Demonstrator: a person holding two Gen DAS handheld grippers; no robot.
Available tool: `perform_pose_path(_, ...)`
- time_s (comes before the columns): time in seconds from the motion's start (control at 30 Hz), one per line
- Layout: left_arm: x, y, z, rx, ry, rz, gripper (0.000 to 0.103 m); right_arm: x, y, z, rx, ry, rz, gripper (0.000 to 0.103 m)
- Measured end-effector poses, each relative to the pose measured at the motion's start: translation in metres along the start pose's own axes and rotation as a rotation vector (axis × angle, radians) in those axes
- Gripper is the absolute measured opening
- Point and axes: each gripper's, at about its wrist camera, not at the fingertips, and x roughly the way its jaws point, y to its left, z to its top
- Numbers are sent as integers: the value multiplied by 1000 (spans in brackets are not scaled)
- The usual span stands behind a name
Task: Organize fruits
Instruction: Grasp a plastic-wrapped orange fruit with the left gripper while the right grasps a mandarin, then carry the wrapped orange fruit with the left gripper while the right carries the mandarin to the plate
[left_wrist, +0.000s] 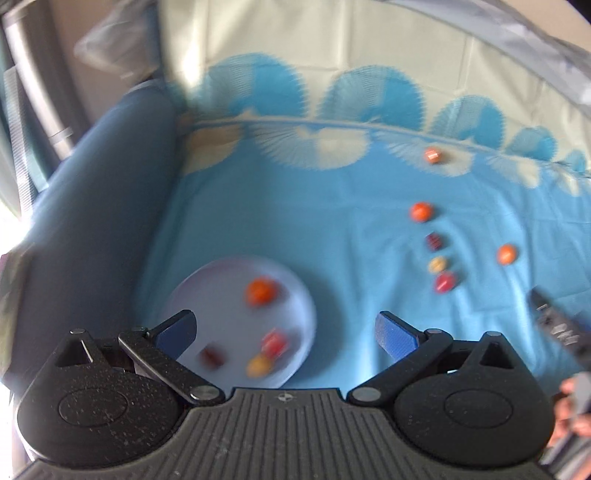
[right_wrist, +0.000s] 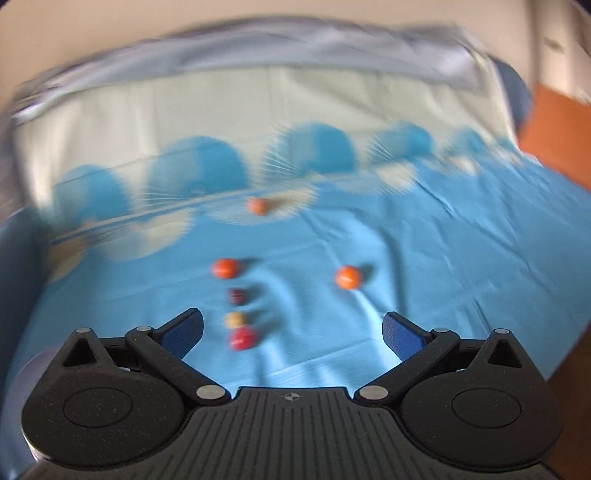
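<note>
On the blue tabletop (right_wrist: 443, 258) both the left tool (left_wrist: 286, 332) and the right tool (right_wrist: 293, 332) stood apart and empty, while blur hid what kinds the small fruits (right_wrist: 242, 338) on the plate (left_wrist: 221, 280) and cloth were.

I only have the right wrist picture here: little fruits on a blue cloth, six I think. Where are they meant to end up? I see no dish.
Observer: The left wrist view shows a pale plate on the cloth, off to the left of the loose fruits.
Operator: Is anything on it already?
Observer: Yes, four pieces: an orange fruit, a red one, a yellow one and a dark one.
Operator: And the other gripper, is it carrying something?
Observer: No. The left gripper is open above the plate's near edge, with nothing between its fingers.
Operator: Anyone else around?
Observer: Part of a hand shows at the lower right edge of that view.
</note>
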Motion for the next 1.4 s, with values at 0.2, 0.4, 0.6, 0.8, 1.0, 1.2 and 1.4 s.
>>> perform_pose_path(0.2,84,-87,84,134,-62,-116,103,114,-29,0,66,48,-129,102)
perform_pose_path(0.4,201,-179,158,259,-68,-209,103,197,-46,7,127,22,-208,102)
perform_pose_path(0.6,314,-264,210,410,-80,-205,103,248,-52,-2,70,57,-276,102)
perform_pose_path(0.8,395,-315,235,495,-74,-101,103,251,-48,-4,25,17,-294,102)
perform_pose_path(1.0,404,-317,242,518,-124,-144,39,245,-43,-5,2,-22,-241,62)
perform_pose_path(1.2,376,-289,246,463,-161,-175,39,235,-58,-2,115,-76,-195,34)
perform_pose_path(1.4,287,-225,234,316,-158,-179,39,222,-75,-1,185,-185,-309,34)
